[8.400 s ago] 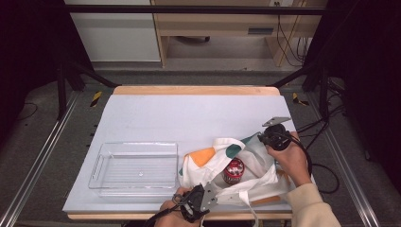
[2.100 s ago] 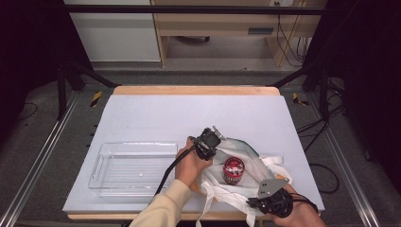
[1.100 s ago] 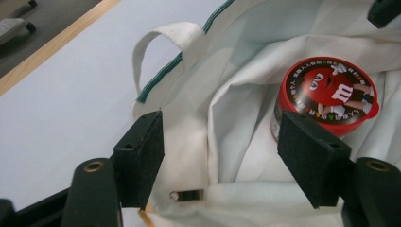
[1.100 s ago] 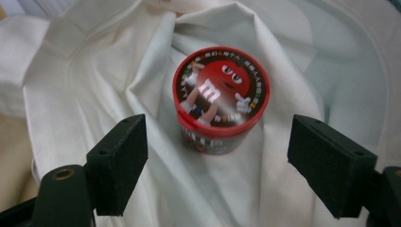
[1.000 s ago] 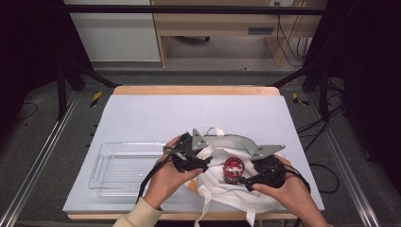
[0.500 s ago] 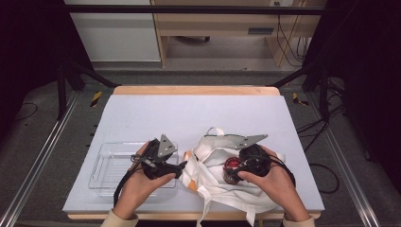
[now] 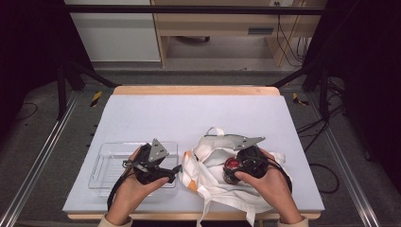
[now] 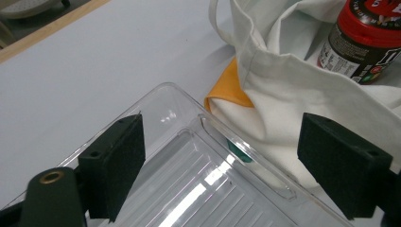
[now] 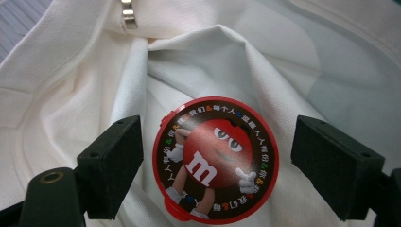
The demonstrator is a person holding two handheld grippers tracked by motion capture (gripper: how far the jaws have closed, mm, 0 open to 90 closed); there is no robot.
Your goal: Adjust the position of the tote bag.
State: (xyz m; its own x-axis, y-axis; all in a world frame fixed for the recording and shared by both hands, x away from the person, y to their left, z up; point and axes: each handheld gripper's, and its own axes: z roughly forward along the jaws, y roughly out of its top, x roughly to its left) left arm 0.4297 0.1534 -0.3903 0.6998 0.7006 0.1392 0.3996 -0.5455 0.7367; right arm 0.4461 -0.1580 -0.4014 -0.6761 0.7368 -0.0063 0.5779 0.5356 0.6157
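Since the right gripper (image 9: 215, 163) hangs w/ jaws apart either side of the candy jar (image 9: 216, 160), not yet touching, it could close off-centre & tip the jar, or pinch bag cloth w/ it. Jar: round red lid w/ cartoon candy figure, dark body, sitting upright in the open white tote bag (image 7: 213, 156). Left gripper (image 8: 222, 165) jaws have just been opening, nothing between them, over the clear tray (image 8: 189, 142) corner

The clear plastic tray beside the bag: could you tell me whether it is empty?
Empty, as far as shown: the clear plastic tray shows its bare ribbed floor; the white cloth bag lies outside against its rim.
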